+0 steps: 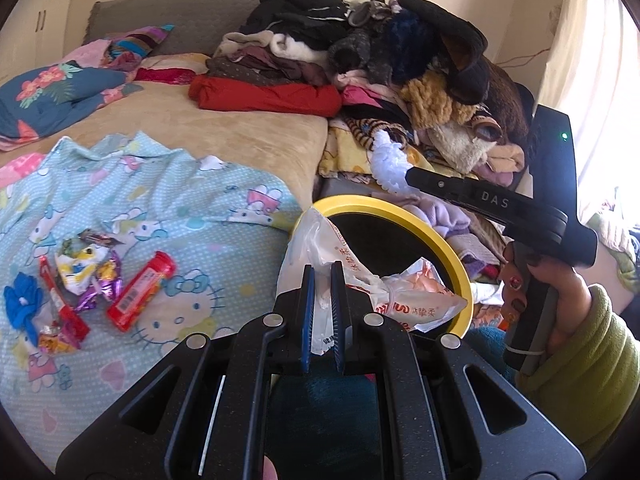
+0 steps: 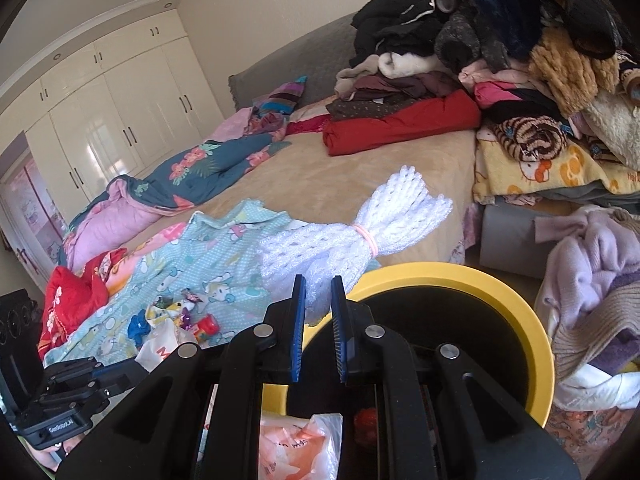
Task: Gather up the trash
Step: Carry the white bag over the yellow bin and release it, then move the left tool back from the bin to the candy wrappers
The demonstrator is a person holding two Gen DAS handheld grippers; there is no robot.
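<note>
My left gripper (image 1: pixel 323 280) is shut on a crumpled white and orange plastic bag (image 1: pixel 400 296), which hangs over the near rim of a yellow-rimmed bin (image 1: pixel 454 254). My right gripper (image 2: pixel 318 286) is shut on a white foam net bundle (image 2: pixel 360 236) tied with a pink rubber band, held just over the bin's rim (image 2: pixel 520 308). Another orange and white bag (image 2: pixel 296 448) lies inside the bin. More trash sits on the bed: a red tube (image 1: pixel 140 292), candy wrappers (image 1: pixel 90 272) and a blue scrap (image 1: pixel 22 304). In the left wrist view the right gripper (image 1: pixel 412 176) holds the foam net (image 1: pixel 386 160).
The trash lies on a light blue cartoon-print sheet (image 1: pixel 192 200) over a beige bed (image 1: pixel 240 132). A tall heap of clothes (image 1: pixel 400 60) fills the bed's far right. A lilac garment pile (image 2: pixel 592 264) sits right of the bin. White wardrobes (image 2: pixel 120 100) line the far wall.
</note>
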